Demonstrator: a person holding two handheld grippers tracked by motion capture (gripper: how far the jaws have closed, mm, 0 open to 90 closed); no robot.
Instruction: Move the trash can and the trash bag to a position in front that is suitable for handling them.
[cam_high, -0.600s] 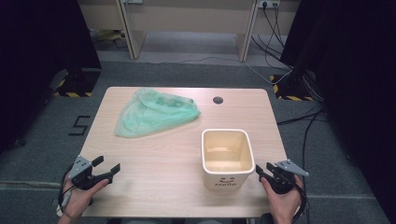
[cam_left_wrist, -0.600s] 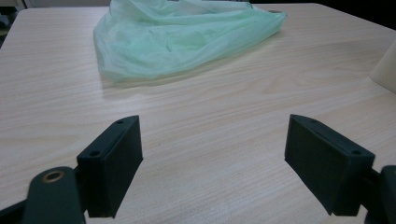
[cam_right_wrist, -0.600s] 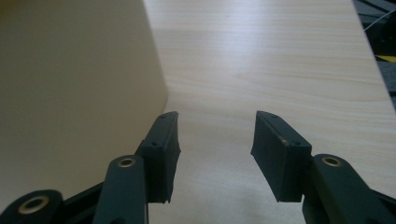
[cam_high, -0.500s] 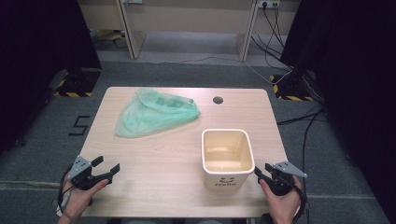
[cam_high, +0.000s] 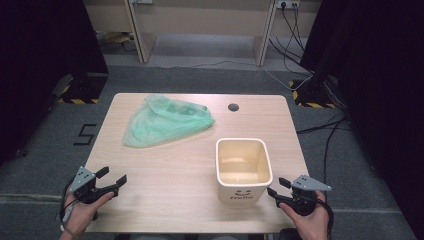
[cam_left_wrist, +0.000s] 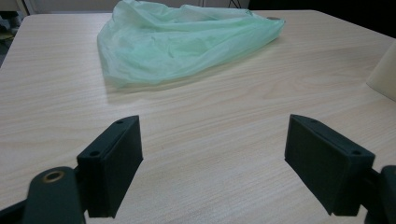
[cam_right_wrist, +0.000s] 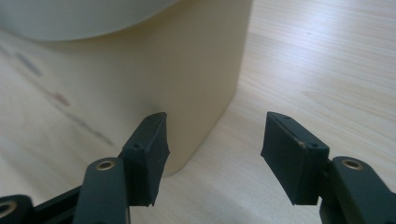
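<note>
At the near edge of the tabletop (cam_high: 170, 185), the left gripper (cam_high: 111, 181) sits in the person's left hand (cam_high: 80, 212) by the left corner, its fingers (cam_left_wrist: 114, 161) spread wide apart with only bare wood between them. The right gripper (cam_high: 277, 189) is held in the right hand (cam_high: 312, 225) at the near right corner, pointing toward the cream bin (cam_high: 244, 167); its fingers (cam_right_wrist: 149, 151) are also open and grip nothing. In the right gripper view, the bin's rounded lower corner stands just ahead of the left-hand finger, very close to it, though whether they touch cannot be told.

The bin stands upright near the right front of the tabletop, its mouth open upward and its inside bare, with a small face and the word "Hello" printed on the near wall.

Farther back, well apart from both grippers, a crumpled green plastic bag (cam_high: 167, 121) lies flat on the left half of the tabletop, reaching toward the middle. In the left gripper view it lies straight ahead, beyond the open fingers. A small dark round hole (cam_high: 233, 107) marks the tabletop near its far edge, just right of the bag.

Beyond the tabletop, grey floor (cam_high: 210, 75) carries loose cables (cam_high: 300, 80).
</note>
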